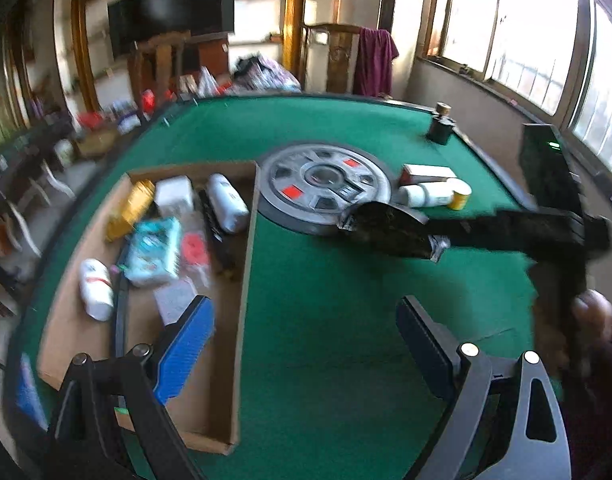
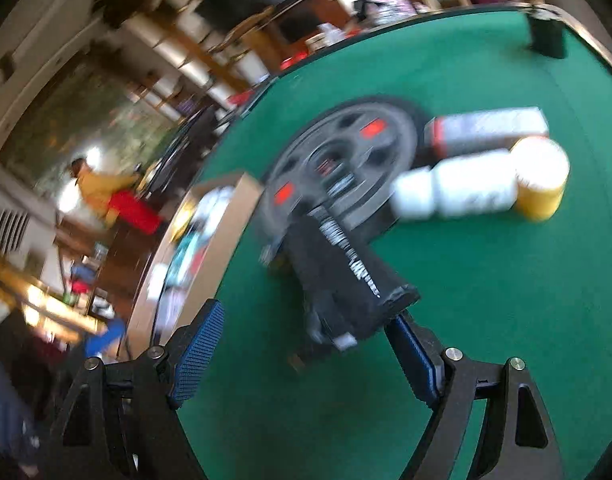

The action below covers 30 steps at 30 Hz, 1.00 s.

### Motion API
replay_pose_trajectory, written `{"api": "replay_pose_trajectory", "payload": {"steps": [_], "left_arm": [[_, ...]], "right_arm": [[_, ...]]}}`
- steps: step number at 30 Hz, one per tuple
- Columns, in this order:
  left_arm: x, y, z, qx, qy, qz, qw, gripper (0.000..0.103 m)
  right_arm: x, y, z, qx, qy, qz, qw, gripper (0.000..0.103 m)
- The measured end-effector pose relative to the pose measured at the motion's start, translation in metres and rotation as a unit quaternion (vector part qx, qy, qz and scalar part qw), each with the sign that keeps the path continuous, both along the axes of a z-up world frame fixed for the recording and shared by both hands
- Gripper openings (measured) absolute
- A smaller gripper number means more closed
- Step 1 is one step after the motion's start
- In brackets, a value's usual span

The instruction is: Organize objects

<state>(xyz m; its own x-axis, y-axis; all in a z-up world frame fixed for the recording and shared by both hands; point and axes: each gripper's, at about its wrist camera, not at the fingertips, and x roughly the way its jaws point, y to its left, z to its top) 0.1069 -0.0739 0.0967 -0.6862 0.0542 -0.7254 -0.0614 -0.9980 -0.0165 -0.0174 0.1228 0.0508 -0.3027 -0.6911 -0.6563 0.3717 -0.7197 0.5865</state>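
Two grippers open | right gripper (image 2: 302,344) at black packet (image 2: 338,280), I'd pinch mid-body | left gripper (image 1: 302,344) empty | target cardboard box (image 1: 242,280)

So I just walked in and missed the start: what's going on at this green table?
A person is tidying loose items into a cardboard box on the green table. The right claw is at a black packet lying by the round centre plate; its jaws are wide apart and nothing is gripped yet. The left claw hangs open and empty beside the box, which already holds bottles and packs. A white bottle, a yellow tub and a small carton are still out on the felt.
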Motion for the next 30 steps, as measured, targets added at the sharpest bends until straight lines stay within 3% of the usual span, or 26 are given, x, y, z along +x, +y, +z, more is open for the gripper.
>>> {"api": "replay_pose_trajectory", "payload": {"steps": [5,9,20,25,30], "left_arm": [[0.007,0.010,0.004,-0.056,0.034,0.013,0.9978,0.092],[0.010,0.016,0.007,-0.093,0.053,0.017,0.9941,0.092],[0.002,0.025,0.002,-0.102,0.038,0.014,0.9939,0.092],[-0.001,0.030,-0.003,-0.101,0.027,0.009,0.9945,0.092],[-0.010,0.027,-0.008,-0.070,0.001,0.002,0.9975,0.092]], "right_arm": [[0.023,0.004,0.005,0.012,0.030,-0.027,0.999,0.087],[0.016,0.023,0.004,-0.017,0.023,-0.060,0.998,0.087],[-0.009,0.046,-0.009,-0.041,-0.022,-0.110,0.993,0.087],[-0.022,0.030,-0.016,-0.078,-0.058,-0.074,0.992,0.090],[-0.009,0.003,-0.016,-0.142,-0.091,0.025,0.985,0.090]]}}
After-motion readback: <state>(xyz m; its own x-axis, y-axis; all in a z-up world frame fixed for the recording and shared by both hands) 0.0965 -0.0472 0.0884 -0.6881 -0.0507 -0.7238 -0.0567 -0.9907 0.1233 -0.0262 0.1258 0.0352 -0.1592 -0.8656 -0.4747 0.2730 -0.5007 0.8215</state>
